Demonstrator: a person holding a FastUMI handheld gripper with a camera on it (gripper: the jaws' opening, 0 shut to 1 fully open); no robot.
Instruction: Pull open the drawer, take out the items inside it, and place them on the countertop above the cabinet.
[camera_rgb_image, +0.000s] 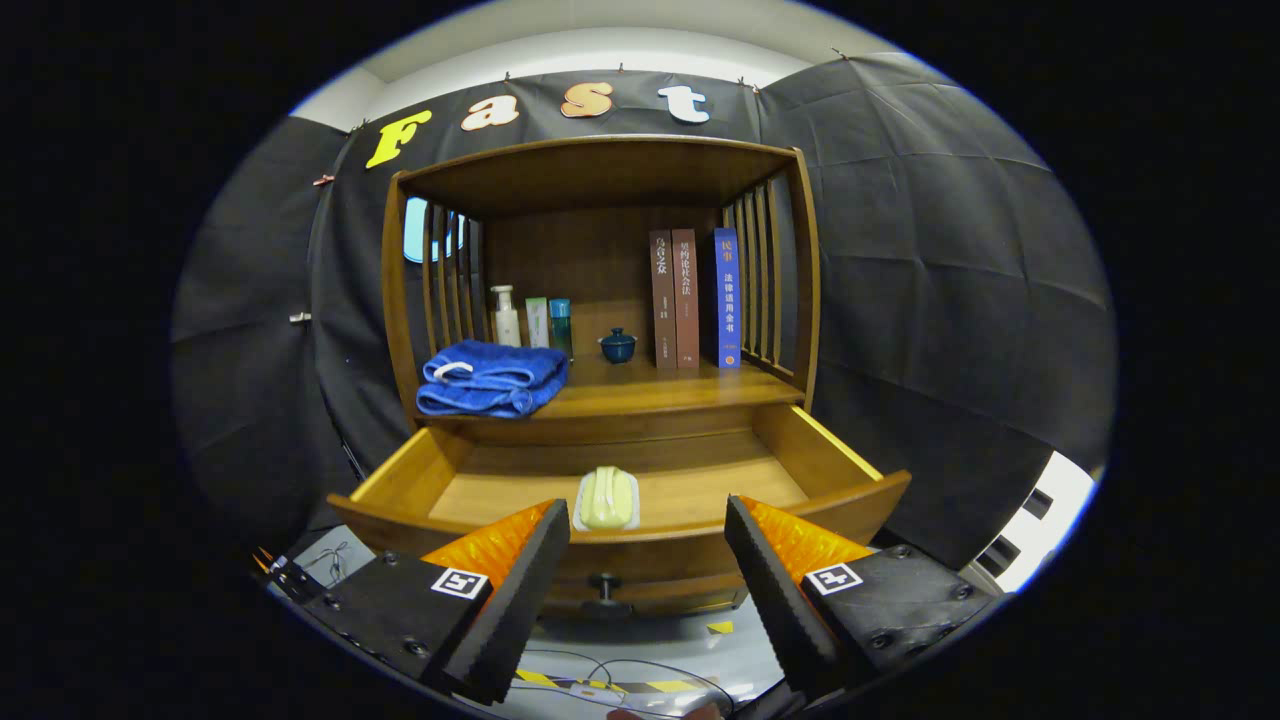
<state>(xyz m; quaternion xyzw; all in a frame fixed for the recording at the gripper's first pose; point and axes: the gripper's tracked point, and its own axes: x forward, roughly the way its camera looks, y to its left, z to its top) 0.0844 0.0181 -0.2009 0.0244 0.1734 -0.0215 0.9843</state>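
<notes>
The wooden cabinet's drawer (800, 440) is pulled out toward me, its front panel with a dark knob (605, 583) just beyond my fingertips. Inside it, near the front, lies a pale yellow-green item on a white tray (607, 499). My gripper (648, 515) is open, with nothing between its fingers, hovering just in front of and slightly above the drawer front; the item lies just ahead, between the two fingers' lines. Above the drawer is the countertop (660, 392), where a folded blue towel (492, 380) rests at its left.
On the countertop stand bottles (508, 317), a small dark teapot (617, 346) and three upright books (695, 298). Slatted wooden sides and a top board enclose this shelf space. Cables and striped tape lie on the floor under the gripper.
</notes>
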